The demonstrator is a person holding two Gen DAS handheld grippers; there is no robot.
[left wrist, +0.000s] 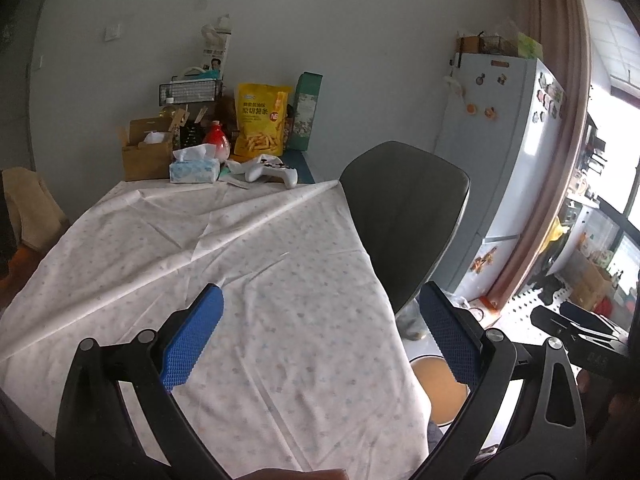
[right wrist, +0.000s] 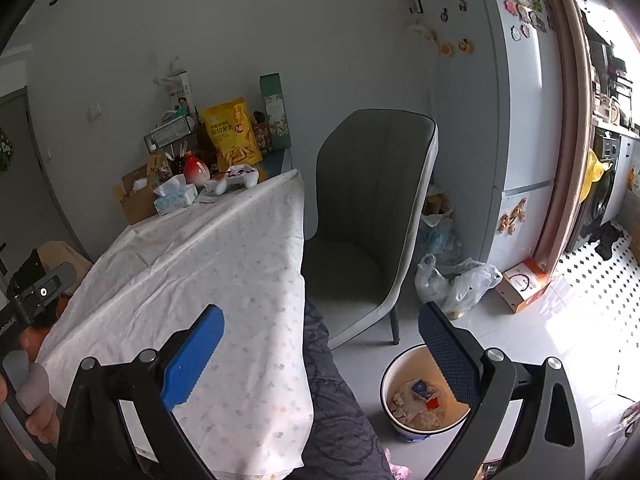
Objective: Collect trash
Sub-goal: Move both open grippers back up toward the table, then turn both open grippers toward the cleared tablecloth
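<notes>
A round white trash bin (right wrist: 416,432) with an orange inside stands on the floor beside the table, holding crumpled paper and a small carton (right wrist: 420,398). My right gripper (right wrist: 320,312) is open and empty, its right finger above the bin's rim and its left finger over the table's corner. My left gripper (left wrist: 320,292) is also open and empty, above the white patterned tablecloth (left wrist: 240,260) at the table's near right edge. In the left wrist view, part of the bin (left wrist: 436,388) shows below the right finger. A small flat wrapper (left wrist: 236,182) lies by the controller.
The far table end holds a tissue box (left wrist: 195,170), white game controller (left wrist: 272,171), yellow snack bag (left wrist: 260,124), red vase (left wrist: 217,144) and wooden box (left wrist: 146,154). A grey chair (right wrist: 368,208) stands beside the table. Fridge (right wrist: 500,120), plastic bags (right wrist: 456,284) and a carton (right wrist: 524,286) sit behind.
</notes>
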